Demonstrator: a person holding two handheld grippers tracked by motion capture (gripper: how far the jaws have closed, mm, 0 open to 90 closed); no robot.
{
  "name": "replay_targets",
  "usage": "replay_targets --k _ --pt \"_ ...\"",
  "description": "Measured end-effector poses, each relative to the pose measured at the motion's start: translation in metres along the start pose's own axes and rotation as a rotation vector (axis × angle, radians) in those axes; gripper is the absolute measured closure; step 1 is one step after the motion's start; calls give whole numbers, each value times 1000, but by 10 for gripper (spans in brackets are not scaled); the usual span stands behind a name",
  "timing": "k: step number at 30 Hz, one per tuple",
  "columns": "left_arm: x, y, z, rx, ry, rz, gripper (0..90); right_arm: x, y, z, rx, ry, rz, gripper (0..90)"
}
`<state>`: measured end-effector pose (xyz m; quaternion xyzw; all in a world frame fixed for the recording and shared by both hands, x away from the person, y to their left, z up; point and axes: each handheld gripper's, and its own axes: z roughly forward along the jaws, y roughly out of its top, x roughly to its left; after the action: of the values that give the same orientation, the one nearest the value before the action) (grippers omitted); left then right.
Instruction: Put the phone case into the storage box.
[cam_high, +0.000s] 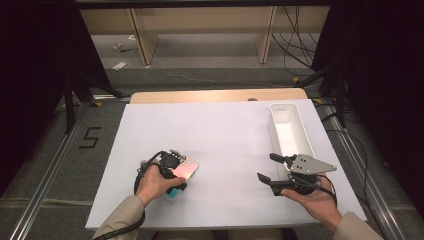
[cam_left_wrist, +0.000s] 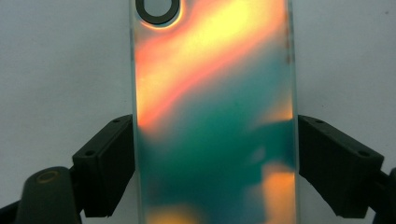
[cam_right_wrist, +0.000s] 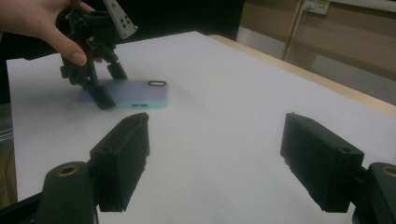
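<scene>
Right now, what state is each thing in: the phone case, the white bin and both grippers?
Phone case: flat on the white sheet, back up, between the left gripper's fingers, which touch its long edges.
White bin: upright, empty.
Left gripper: pointing down, astride the case.
Right gripper: open, holding nothing, held apart from the case.

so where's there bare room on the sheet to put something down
The widest bare patch is mid-sheet, between the phone case under the left gripper and the right gripper. The far left stretch of the white sheet is also free. The right edge is crowded by the white tray.
</scene>
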<state>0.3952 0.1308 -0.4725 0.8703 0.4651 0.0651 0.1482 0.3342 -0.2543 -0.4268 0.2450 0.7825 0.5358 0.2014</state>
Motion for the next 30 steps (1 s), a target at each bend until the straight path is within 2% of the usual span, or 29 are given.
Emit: replay_targets --k 17,30 --pt "1 -3 0 -20 -5 1 164 0 0 0 -2 -1 -1 242" --pt "1 -7 -4 -76 -13 -3 167 0 1 -1 -8 -1 0 242"
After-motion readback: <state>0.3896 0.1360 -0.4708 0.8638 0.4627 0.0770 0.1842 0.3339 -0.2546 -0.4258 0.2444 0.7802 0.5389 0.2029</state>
